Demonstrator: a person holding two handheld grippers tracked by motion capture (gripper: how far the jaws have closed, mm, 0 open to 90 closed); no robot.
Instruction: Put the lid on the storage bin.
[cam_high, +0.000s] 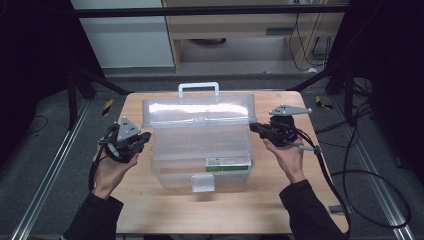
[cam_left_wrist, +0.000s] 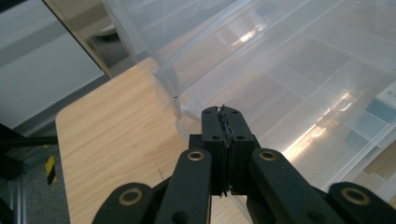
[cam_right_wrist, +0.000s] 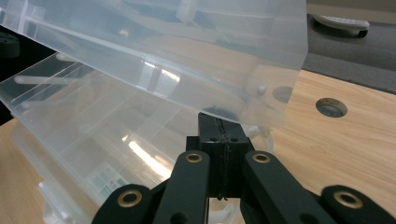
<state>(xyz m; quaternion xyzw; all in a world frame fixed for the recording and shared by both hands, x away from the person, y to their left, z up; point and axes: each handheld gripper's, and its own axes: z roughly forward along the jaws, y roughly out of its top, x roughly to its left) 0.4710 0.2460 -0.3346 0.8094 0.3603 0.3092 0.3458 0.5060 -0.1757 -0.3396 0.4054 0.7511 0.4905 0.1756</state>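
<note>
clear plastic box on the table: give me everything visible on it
The clear plastic box is a translucent tiered organiser standing mid-table with its lid raised at the back, carry handle on top. Stepped trays with dividers fan out below; a green-and-white label and a front latch face the person. The right hand-held gripper, shut, sits at the lid's right edge; whether it touches is unclear. The left hand-held gripper, shut, is beside the left wall.

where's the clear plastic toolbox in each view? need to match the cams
High view: clear plastic toolbox sits mid-table, lid raised at the back, between the two claws.
Left gripper view: it takes up the upper right, its corner just beyond the closed jaws.
Right gripper view: it spans the upper left, lid edge over the jaw tips.
Shared landmark: the wooden table, at left and at right.
</note>
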